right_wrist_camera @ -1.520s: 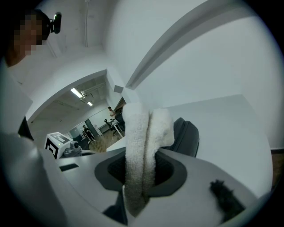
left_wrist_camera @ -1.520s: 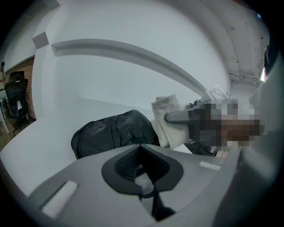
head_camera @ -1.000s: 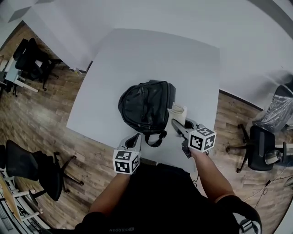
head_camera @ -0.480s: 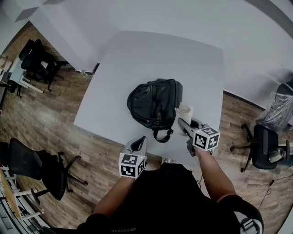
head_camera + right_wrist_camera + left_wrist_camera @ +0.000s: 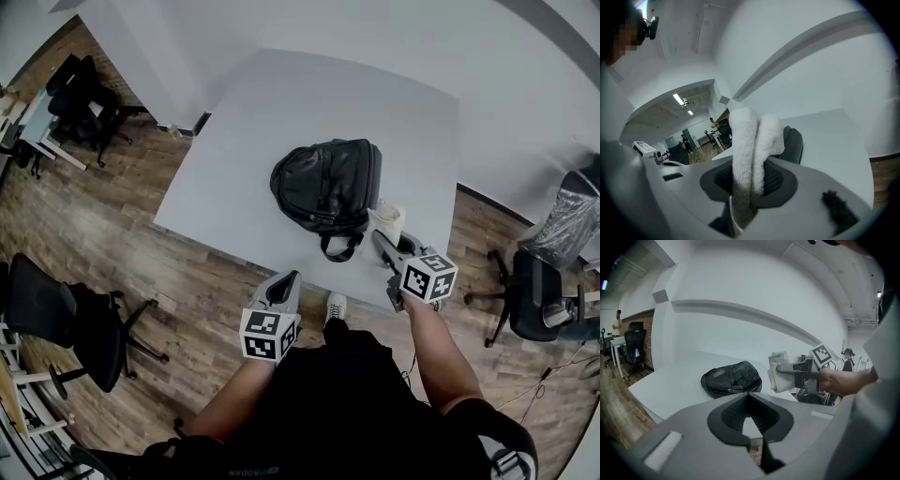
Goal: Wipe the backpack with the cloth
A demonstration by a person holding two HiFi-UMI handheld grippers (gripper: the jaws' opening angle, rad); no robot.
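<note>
A black backpack (image 5: 328,186) lies on the white table (image 5: 319,103), near its front edge, with its top handle toward me. My right gripper (image 5: 380,241) is shut on a folded white cloth (image 5: 386,223), held just to the right of the backpack and close to it. The right gripper view has the cloth (image 5: 752,136) pinched upright between the jaws, with the backpack (image 5: 795,143) dark behind it. My left gripper (image 5: 285,281) is shut and holds nothing, hanging over the floor short of the table edge. The left gripper view takes in the backpack (image 5: 732,379) and the cloth (image 5: 778,371).
Black office chairs stand on the wooden floor at the left (image 5: 66,323) and far left (image 5: 75,103), another at the right (image 5: 539,300). My shoe (image 5: 335,306) shows by the table's front edge. A white wall runs behind the table.
The person has stepped back from the table. The left gripper has drawn back from the table edge to over the floor. The right gripper still holds the cloth beside the backpack.
</note>
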